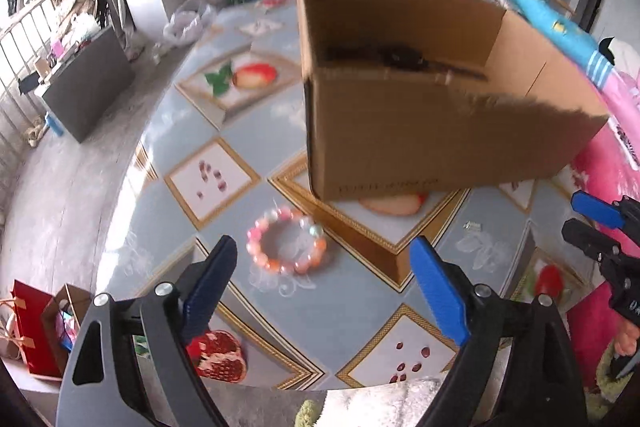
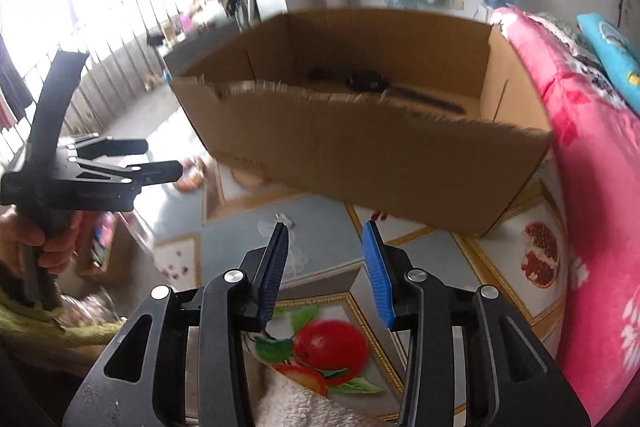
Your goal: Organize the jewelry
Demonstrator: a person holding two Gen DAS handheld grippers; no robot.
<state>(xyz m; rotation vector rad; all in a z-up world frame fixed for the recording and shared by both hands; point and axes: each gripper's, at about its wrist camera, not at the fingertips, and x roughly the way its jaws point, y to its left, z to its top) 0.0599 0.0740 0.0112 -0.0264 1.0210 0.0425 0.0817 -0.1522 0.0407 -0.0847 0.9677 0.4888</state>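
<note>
The bench (image 1: pixel 248 131) carries a glossy cloth printed with fruit panels in gold diamond borders. On it lies a bracelet (image 1: pixel 286 241) of round, translucent pink and orange beads, near the corner of an open corrugated cardboard box (image 1: pixel 420 131) with a ragged cut rim; the printing on the box wall is too blurred to read. A dark, elongated item lies inside the box. A small silvery piece (image 1: pixel 473 225) rests on the cloth.

Left claw (image 1: pixel 324 255): ribbed blue pads wide apart, empty, just short of the bracelet. Right claw (image 2: pixel 326 231): pads partly apart, empty, the silvery piece just beyond its left pad.
</note>
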